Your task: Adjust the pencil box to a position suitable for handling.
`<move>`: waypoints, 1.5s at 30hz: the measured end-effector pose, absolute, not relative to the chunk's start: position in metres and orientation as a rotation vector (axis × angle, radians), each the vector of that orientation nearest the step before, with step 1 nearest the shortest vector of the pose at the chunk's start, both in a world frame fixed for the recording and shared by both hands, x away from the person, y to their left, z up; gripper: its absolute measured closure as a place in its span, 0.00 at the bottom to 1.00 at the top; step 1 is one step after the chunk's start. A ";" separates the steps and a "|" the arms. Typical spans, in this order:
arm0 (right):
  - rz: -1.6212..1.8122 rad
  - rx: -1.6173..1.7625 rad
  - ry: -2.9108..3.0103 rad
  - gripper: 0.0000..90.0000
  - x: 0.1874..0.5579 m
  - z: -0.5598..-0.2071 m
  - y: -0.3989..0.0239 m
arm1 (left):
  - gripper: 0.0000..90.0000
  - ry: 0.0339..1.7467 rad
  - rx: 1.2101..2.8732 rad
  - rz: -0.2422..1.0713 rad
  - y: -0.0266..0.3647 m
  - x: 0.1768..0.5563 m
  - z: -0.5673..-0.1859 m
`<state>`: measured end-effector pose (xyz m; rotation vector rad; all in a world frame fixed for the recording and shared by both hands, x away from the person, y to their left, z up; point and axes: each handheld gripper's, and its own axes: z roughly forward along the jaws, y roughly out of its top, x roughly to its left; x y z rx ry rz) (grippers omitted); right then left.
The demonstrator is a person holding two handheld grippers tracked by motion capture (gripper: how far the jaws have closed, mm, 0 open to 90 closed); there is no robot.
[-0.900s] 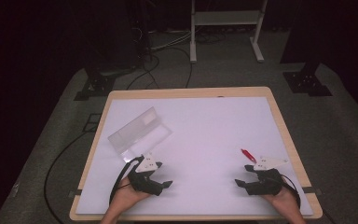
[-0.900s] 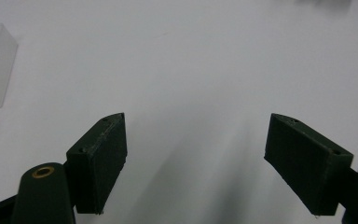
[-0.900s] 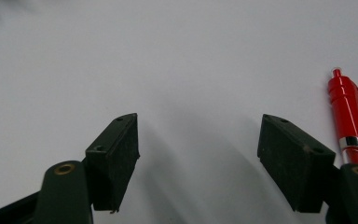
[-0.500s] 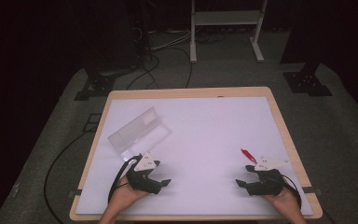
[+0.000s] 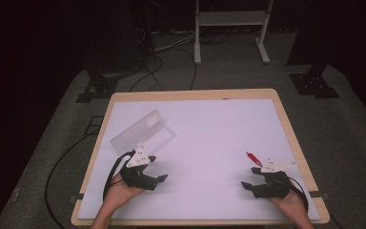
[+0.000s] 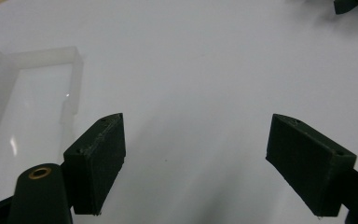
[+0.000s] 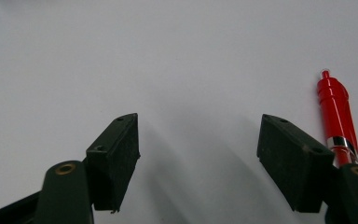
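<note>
Both tongs, left (image 5: 159, 179) and right (image 5: 244, 184), stood spread and empty; my right lay nearer the pen (image 7: 336, 114), just beside it, its length running along the jaws.

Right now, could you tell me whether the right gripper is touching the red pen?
Apart. In the right gripper view the right gripper stands open over bare table, and the red pen lies outside its jaws with nothing between the pads.
</note>
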<state>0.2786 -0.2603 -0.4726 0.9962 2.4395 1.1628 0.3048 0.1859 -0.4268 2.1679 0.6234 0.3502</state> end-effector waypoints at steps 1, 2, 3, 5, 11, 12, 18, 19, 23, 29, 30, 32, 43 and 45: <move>1.162 0.995 2.440 0.32 0.278 -0.473 -0.260 | 0.21 0.622 2.176 0.357 0.187 0.306 -0.425; 1.160 0.992 2.441 0.32 0.278 -0.472 -0.260 | 0.21 0.627 2.172 0.361 0.187 0.306 -0.424; 1.165 0.988 2.439 0.32 0.278 -0.472 -0.260 | 0.21 0.626 2.179 0.366 0.189 0.308 -0.422; 1.164 0.989 2.440 0.32 0.278 -0.472 -0.260 | 0.21 0.630 2.173 0.369 0.189 0.309 -0.421; 1.166 0.992 2.434 0.31 0.277 -0.471 -0.261 | 0.21 0.648 2.224 0.399 0.194 0.321 -0.417; 1.164 0.995 2.434 0.31 0.277 -0.471 -0.262 | 0.21 0.642 2.232 0.405 0.195 0.323 -0.416; 1.159 0.994 2.435 0.31 0.277 -0.471 -0.262 | 0.22 0.682 2.249 0.431 0.201 0.335 -0.411; 1.162 0.994 2.435 0.31 0.276 -0.471 -0.262 | 0.23 0.687 2.250 0.429 0.202 0.337 -0.410; 1.162 0.991 2.436 0.31 0.276 -0.471 -0.262 | 0.24 0.687 2.277 0.444 0.204 0.343 -0.408; 1.158 0.982 2.442 0.31 0.276 -0.471 -0.261 | 0.28 0.703 2.292 0.445 0.205 0.354 -0.407; 1.157 0.980 2.442 0.31 0.276 -0.471 -0.261 | 0.29 0.718 2.292 0.441 0.205 0.358 -0.407; 1.159 0.982 2.441 0.31 0.276 -0.471 -0.261 | 0.31 0.725 2.292 0.437 0.206 0.359 -0.408; 1.160 0.981 2.437 0.31 0.276 -0.470 -0.263 | 0.42 0.759 2.327 0.425 0.210 0.375 -0.420; 1.162 0.979 2.436 0.31 0.276 -0.470 -0.263 | 0.44 0.771 2.332 0.423 0.210 0.377 -0.423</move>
